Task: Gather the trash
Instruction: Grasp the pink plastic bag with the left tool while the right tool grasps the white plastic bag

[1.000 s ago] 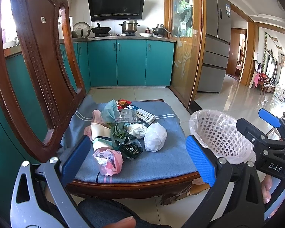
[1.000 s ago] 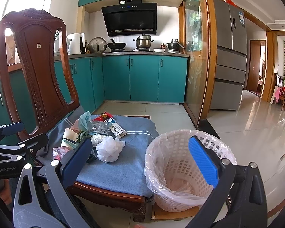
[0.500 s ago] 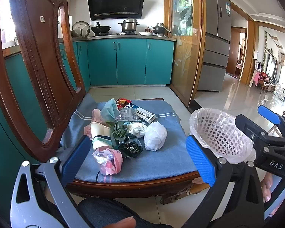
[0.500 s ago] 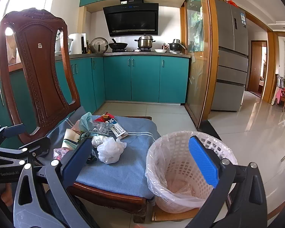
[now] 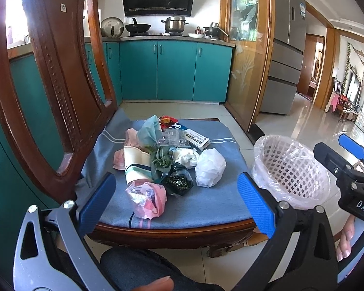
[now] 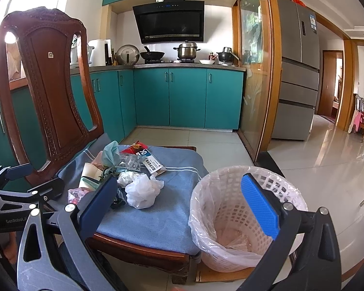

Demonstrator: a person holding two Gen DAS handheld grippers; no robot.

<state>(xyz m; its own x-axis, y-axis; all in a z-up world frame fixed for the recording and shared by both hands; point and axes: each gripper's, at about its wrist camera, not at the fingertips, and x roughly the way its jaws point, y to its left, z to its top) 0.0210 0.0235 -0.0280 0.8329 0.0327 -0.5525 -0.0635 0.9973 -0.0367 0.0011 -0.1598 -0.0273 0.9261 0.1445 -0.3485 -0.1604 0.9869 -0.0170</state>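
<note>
A pile of trash lies on the blue chair cushion [image 5: 206,208]: a pink plastic bag [image 5: 146,200] nearest me, a dark crumpled bag [image 5: 178,181], a white plastic wad [image 5: 210,167], a paper cup [image 5: 134,166], a teal mask [image 5: 149,131] and a flat carton [image 5: 196,139]. The white wad also shows in the right wrist view [image 6: 142,190]. A white mesh basket [image 6: 233,208] lined with clear plastic stands on the floor right of the chair. My left gripper [image 5: 177,206] is open and empty, short of the pile. My right gripper [image 6: 179,206] is open and empty, between cushion and basket.
The carved wooden chair back [image 5: 53,84] rises at the left. Teal kitchen cabinets [image 5: 172,70] stand behind, a grey fridge [image 6: 298,77] at the right, glossy tiled floor [image 6: 327,150] beyond. The basket also shows in the left wrist view [image 5: 291,167].
Both grippers have drifted slightly; the pile and basket sit a touch higher in the left view. Nothing was taken hold of or let go.
</note>
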